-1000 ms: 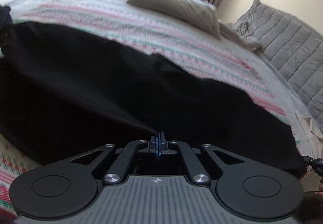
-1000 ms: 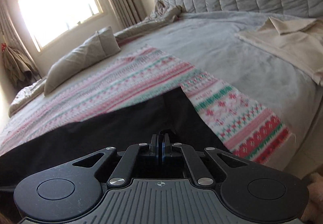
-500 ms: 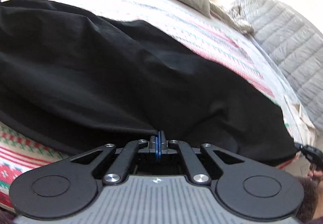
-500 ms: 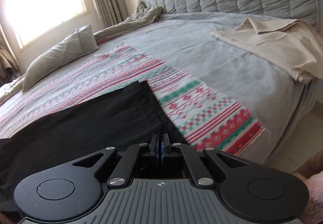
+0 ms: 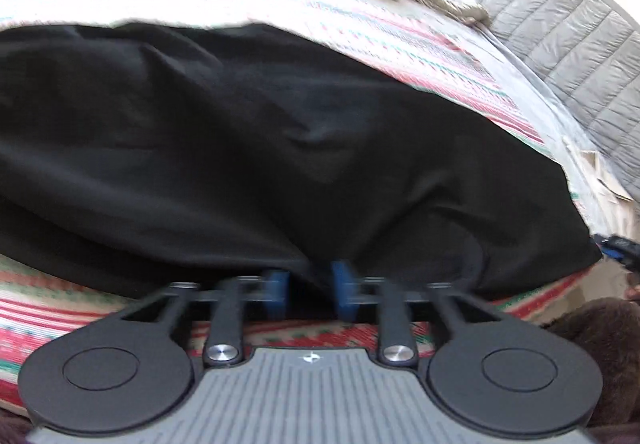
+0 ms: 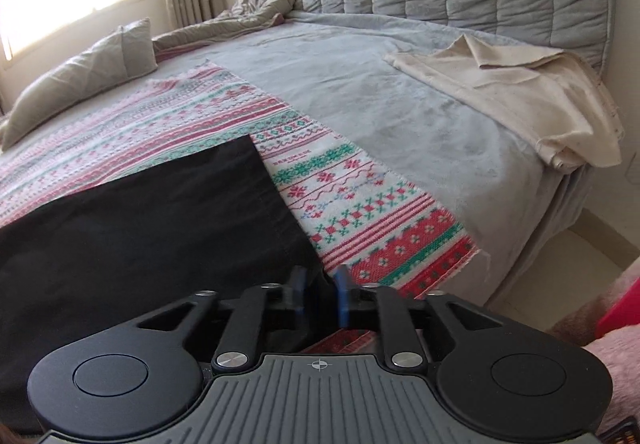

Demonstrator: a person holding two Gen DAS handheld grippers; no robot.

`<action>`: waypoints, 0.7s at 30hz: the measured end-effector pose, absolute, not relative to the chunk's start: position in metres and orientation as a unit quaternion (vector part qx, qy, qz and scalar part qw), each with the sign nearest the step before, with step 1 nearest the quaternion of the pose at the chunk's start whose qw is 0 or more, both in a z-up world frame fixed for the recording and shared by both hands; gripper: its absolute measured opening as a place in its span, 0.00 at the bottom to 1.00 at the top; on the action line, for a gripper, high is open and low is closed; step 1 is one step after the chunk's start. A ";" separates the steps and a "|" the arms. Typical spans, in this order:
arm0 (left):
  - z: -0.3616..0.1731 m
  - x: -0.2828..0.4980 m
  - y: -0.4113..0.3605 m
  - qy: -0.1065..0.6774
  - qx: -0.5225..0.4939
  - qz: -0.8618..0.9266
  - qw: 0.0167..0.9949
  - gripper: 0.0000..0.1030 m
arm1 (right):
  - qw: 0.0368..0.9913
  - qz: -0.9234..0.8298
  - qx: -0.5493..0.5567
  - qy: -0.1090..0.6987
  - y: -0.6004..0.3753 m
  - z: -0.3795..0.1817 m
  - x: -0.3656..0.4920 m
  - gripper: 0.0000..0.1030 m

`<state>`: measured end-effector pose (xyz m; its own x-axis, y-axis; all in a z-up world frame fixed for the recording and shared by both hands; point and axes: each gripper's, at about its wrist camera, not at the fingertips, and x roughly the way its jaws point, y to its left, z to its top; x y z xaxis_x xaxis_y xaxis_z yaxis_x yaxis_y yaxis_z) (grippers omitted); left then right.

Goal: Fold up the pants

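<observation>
We see the black pants (image 5: 280, 148) spread flat on the patterned blanket (image 6: 360, 212) over the bed (image 6: 420, 116). Our left tongs (image 5: 308, 288) are opening at the pants' near edge, a fold of cloth lying loose between the parted blue pads. Our right tongs (image 6: 320, 294) are opening too, at the near corner, with the hem in the gap.
</observation>
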<state>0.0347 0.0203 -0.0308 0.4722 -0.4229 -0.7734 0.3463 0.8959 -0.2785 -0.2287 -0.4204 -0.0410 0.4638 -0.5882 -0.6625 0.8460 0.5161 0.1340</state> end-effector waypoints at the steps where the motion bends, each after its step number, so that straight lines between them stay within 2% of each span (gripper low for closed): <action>1: -0.027 0.032 0.026 0.448 -0.039 -0.211 0.868 0.75 | 0.831 -0.427 0.230 0.274 -0.420 -0.033 -0.229 0.48; 2: -0.023 0.032 0.032 0.434 -0.038 -0.199 0.878 0.80 | 0.837 -0.419 0.231 0.265 -0.419 -0.024 -0.229 0.59; 3: -0.020 0.031 0.041 0.423 -0.039 -0.187 0.885 0.81 | 0.843 -0.411 0.231 0.260 -0.418 -0.015 -0.227 0.62; 8: -0.013 0.046 0.080 0.399 -0.057 -0.101 0.909 0.93 | 0.878 -0.336 0.232 0.252 -0.403 0.025 -0.195 0.62; 12: -0.010 0.058 0.113 0.374 -0.051 -0.028 0.926 0.98 | 0.905 -0.259 0.217 0.259 -0.374 0.051 -0.150 0.71; 21: 0.000 0.092 0.191 0.352 -0.109 0.045 0.928 0.98 | 0.936 -0.093 0.169 0.295 -0.273 0.078 -0.034 0.75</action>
